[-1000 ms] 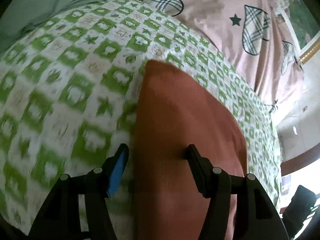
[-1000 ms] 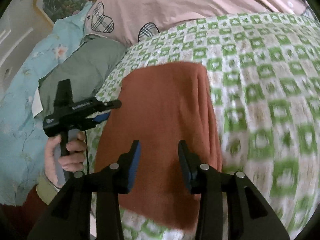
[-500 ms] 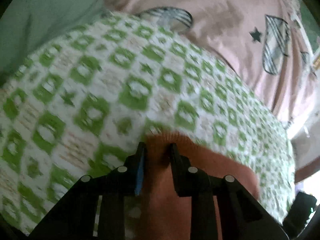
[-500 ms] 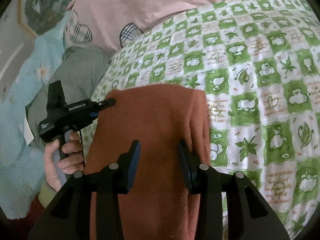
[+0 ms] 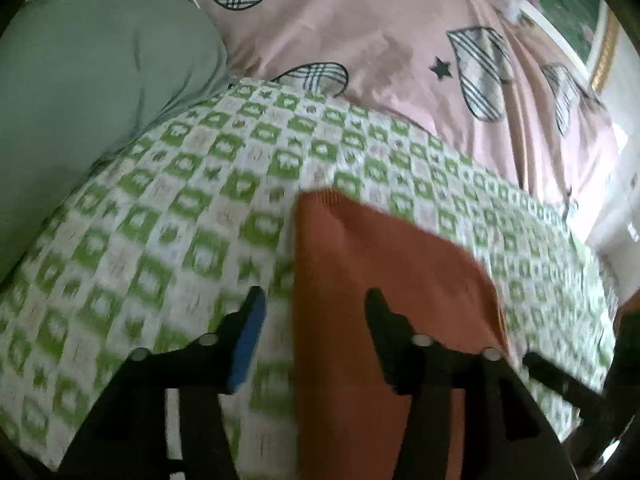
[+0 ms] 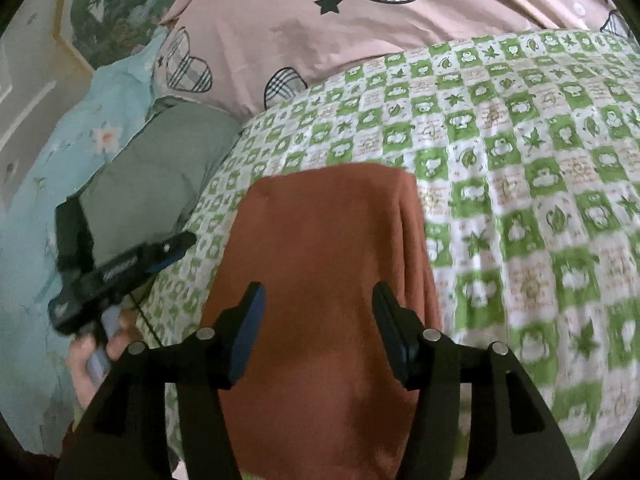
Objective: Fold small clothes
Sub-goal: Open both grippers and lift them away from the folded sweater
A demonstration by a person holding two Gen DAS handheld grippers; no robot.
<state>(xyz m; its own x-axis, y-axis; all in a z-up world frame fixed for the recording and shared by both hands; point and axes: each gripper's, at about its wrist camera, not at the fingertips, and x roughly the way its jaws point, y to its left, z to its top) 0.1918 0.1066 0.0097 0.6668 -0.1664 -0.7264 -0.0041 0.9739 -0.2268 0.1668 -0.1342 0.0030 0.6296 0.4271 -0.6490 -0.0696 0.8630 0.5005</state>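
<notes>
Left gripper (image 5: 312, 300): I see the jaws spread wide, nothing between the pads. It hangs over the left edge of the rust-orange garment (image 5: 384, 320); the blue-padded finger (image 5: 248, 340) sits over the green checked sheet (image 5: 168, 216), the other finger over the orange cloth. I can't tell whether either fingertip touches fabric; the view is motion-blurred.

Right gripper (image 6: 318, 296): jaws also wide apart, holding nothing. Both fingers sit over the rust-orange garment (image 6: 320, 240), which fills the gap between them and runs on ahead of the tips. Contact with the cloth: cannot tell.

The garment lies flat on the green checked sheet (image 6: 520, 160) as a long folded strip, far edge squared off, with a doubled layer visible along its right side in the right wrist view.

From the right wrist view I see the left gripper (image 6: 176, 246) just off the garment's left edge, held in the person's hand (image 6: 100, 356). Beyond the sheet: a pink heart-print pillow (image 6: 320, 40), a grey-green cushion (image 6: 160, 168) and pale blue floral fabric (image 6: 60, 152) to the left.
</notes>
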